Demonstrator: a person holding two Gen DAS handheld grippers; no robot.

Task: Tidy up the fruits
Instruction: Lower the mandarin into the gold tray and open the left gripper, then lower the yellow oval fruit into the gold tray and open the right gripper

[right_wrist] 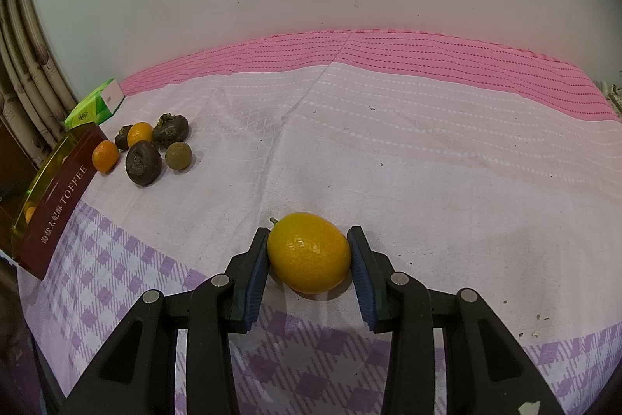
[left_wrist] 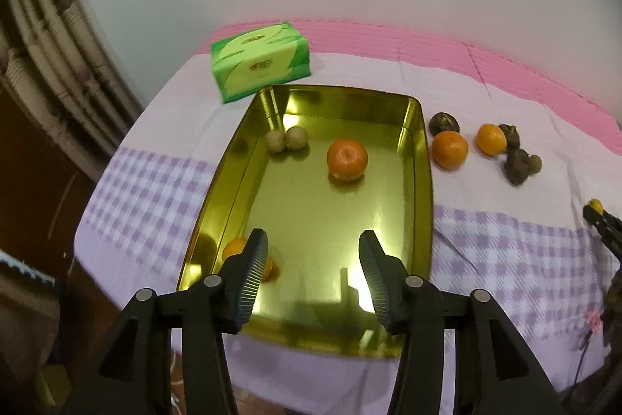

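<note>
Right wrist view: the right tool [right_wrist: 309, 253] is clamped across the middle of a small, smooth, oval yellow-orange kumquat [right_wrist: 309, 253] resting on the cloth-covered tabletop [right_wrist: 427, 181], likely light, firm, slippery.

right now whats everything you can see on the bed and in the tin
tin: 1, gold inside, dark red outside, left part of the cloth
oranges in tin: 2, orange, one mid-tin, one near left wall behind the left finger
pale fruits: 2, beige, touching, far left of tin
oranges on cloth: 2, orange, right of tin
dark fruits: 3, brown-black, among those oranges
round fruit: 1, olive, beside the dark fruits
kumquat: 1, yellow, on cloth between right fingers
tissue box: 1, green, behind tin
cloth: 1, white, pink and purple check
left gripper: black, open over tin
right gripper: black, shut on kumquat
</note>
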